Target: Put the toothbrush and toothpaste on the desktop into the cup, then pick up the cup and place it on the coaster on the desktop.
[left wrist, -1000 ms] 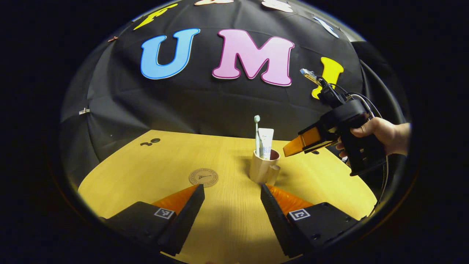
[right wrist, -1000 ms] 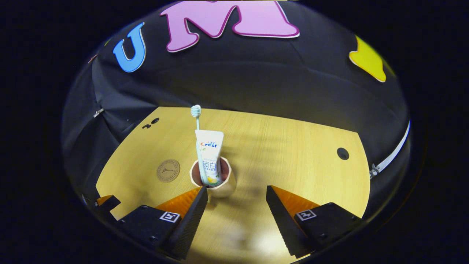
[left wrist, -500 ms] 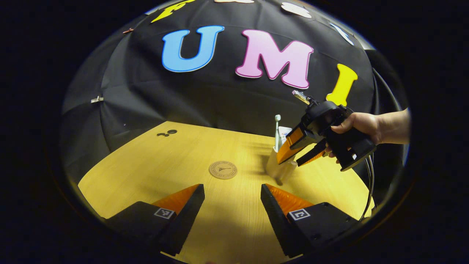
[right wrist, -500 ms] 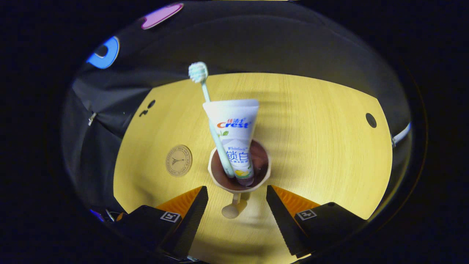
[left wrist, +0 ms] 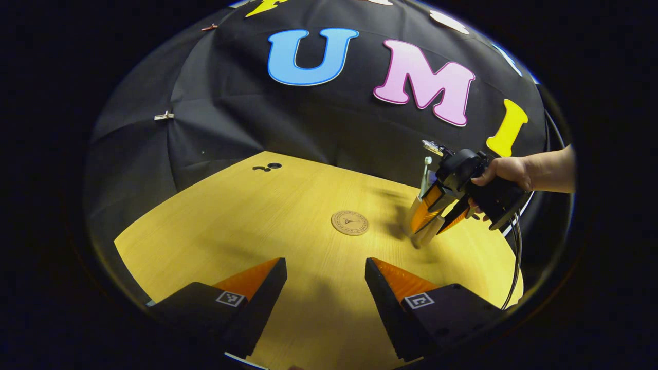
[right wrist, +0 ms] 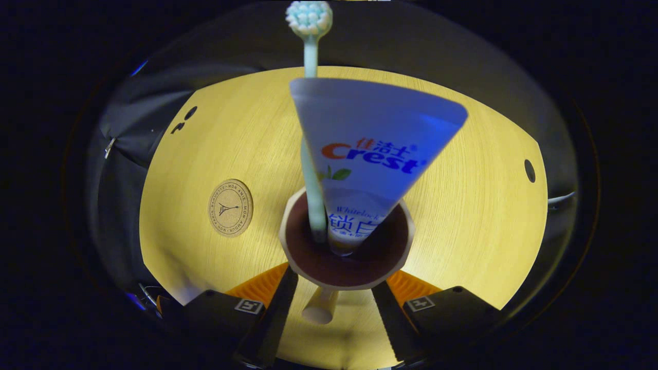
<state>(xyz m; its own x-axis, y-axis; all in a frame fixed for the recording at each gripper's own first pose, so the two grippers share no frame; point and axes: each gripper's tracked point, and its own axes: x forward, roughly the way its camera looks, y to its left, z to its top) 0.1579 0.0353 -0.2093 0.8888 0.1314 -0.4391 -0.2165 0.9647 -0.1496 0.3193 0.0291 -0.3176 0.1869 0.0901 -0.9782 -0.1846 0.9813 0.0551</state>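
In the right gripper view the cup (right wrist: 345, 257) stands upright on the worktop (right wrist: 462, 216) with the toothbrush (right wrist: 312, 144) and the toothpaste (right wrist: 370, 159) already inside it, both leaning up and out past the rim toward twelve o'clock. The right tongs (right wrist: 331, 303) straddle the cup, one finger at about eight o'clock of it and the other at four, with the cup's stubby handle (right wrist: 320, 307) poking down between them at six; the gap has narrowed to about the cup's width, but I cannot tell whether both fingers press on the wall yet. The coaster (right wrist: 230, 207) lies flat near the cup, at about ten o'clock of it. In the left gripper view the left tongs (left wrist: 325, 280) hang wide open over bare wood, holding nothing, with the coaster (left wrist: 349, 223) ahead and the right tongs (left wrist: 437, 218), in a hand (left wrist: 506, 172), closing round the cup (left wrist: 419, 226) at two o'clock. The cup looks stiff and smooth, probably ceramic or hard plastic, so likely slippery and breakable if dropped. The tall contents make it top-heavy; the tube is soft and light. The best hold is across the body below the rim, kept level.
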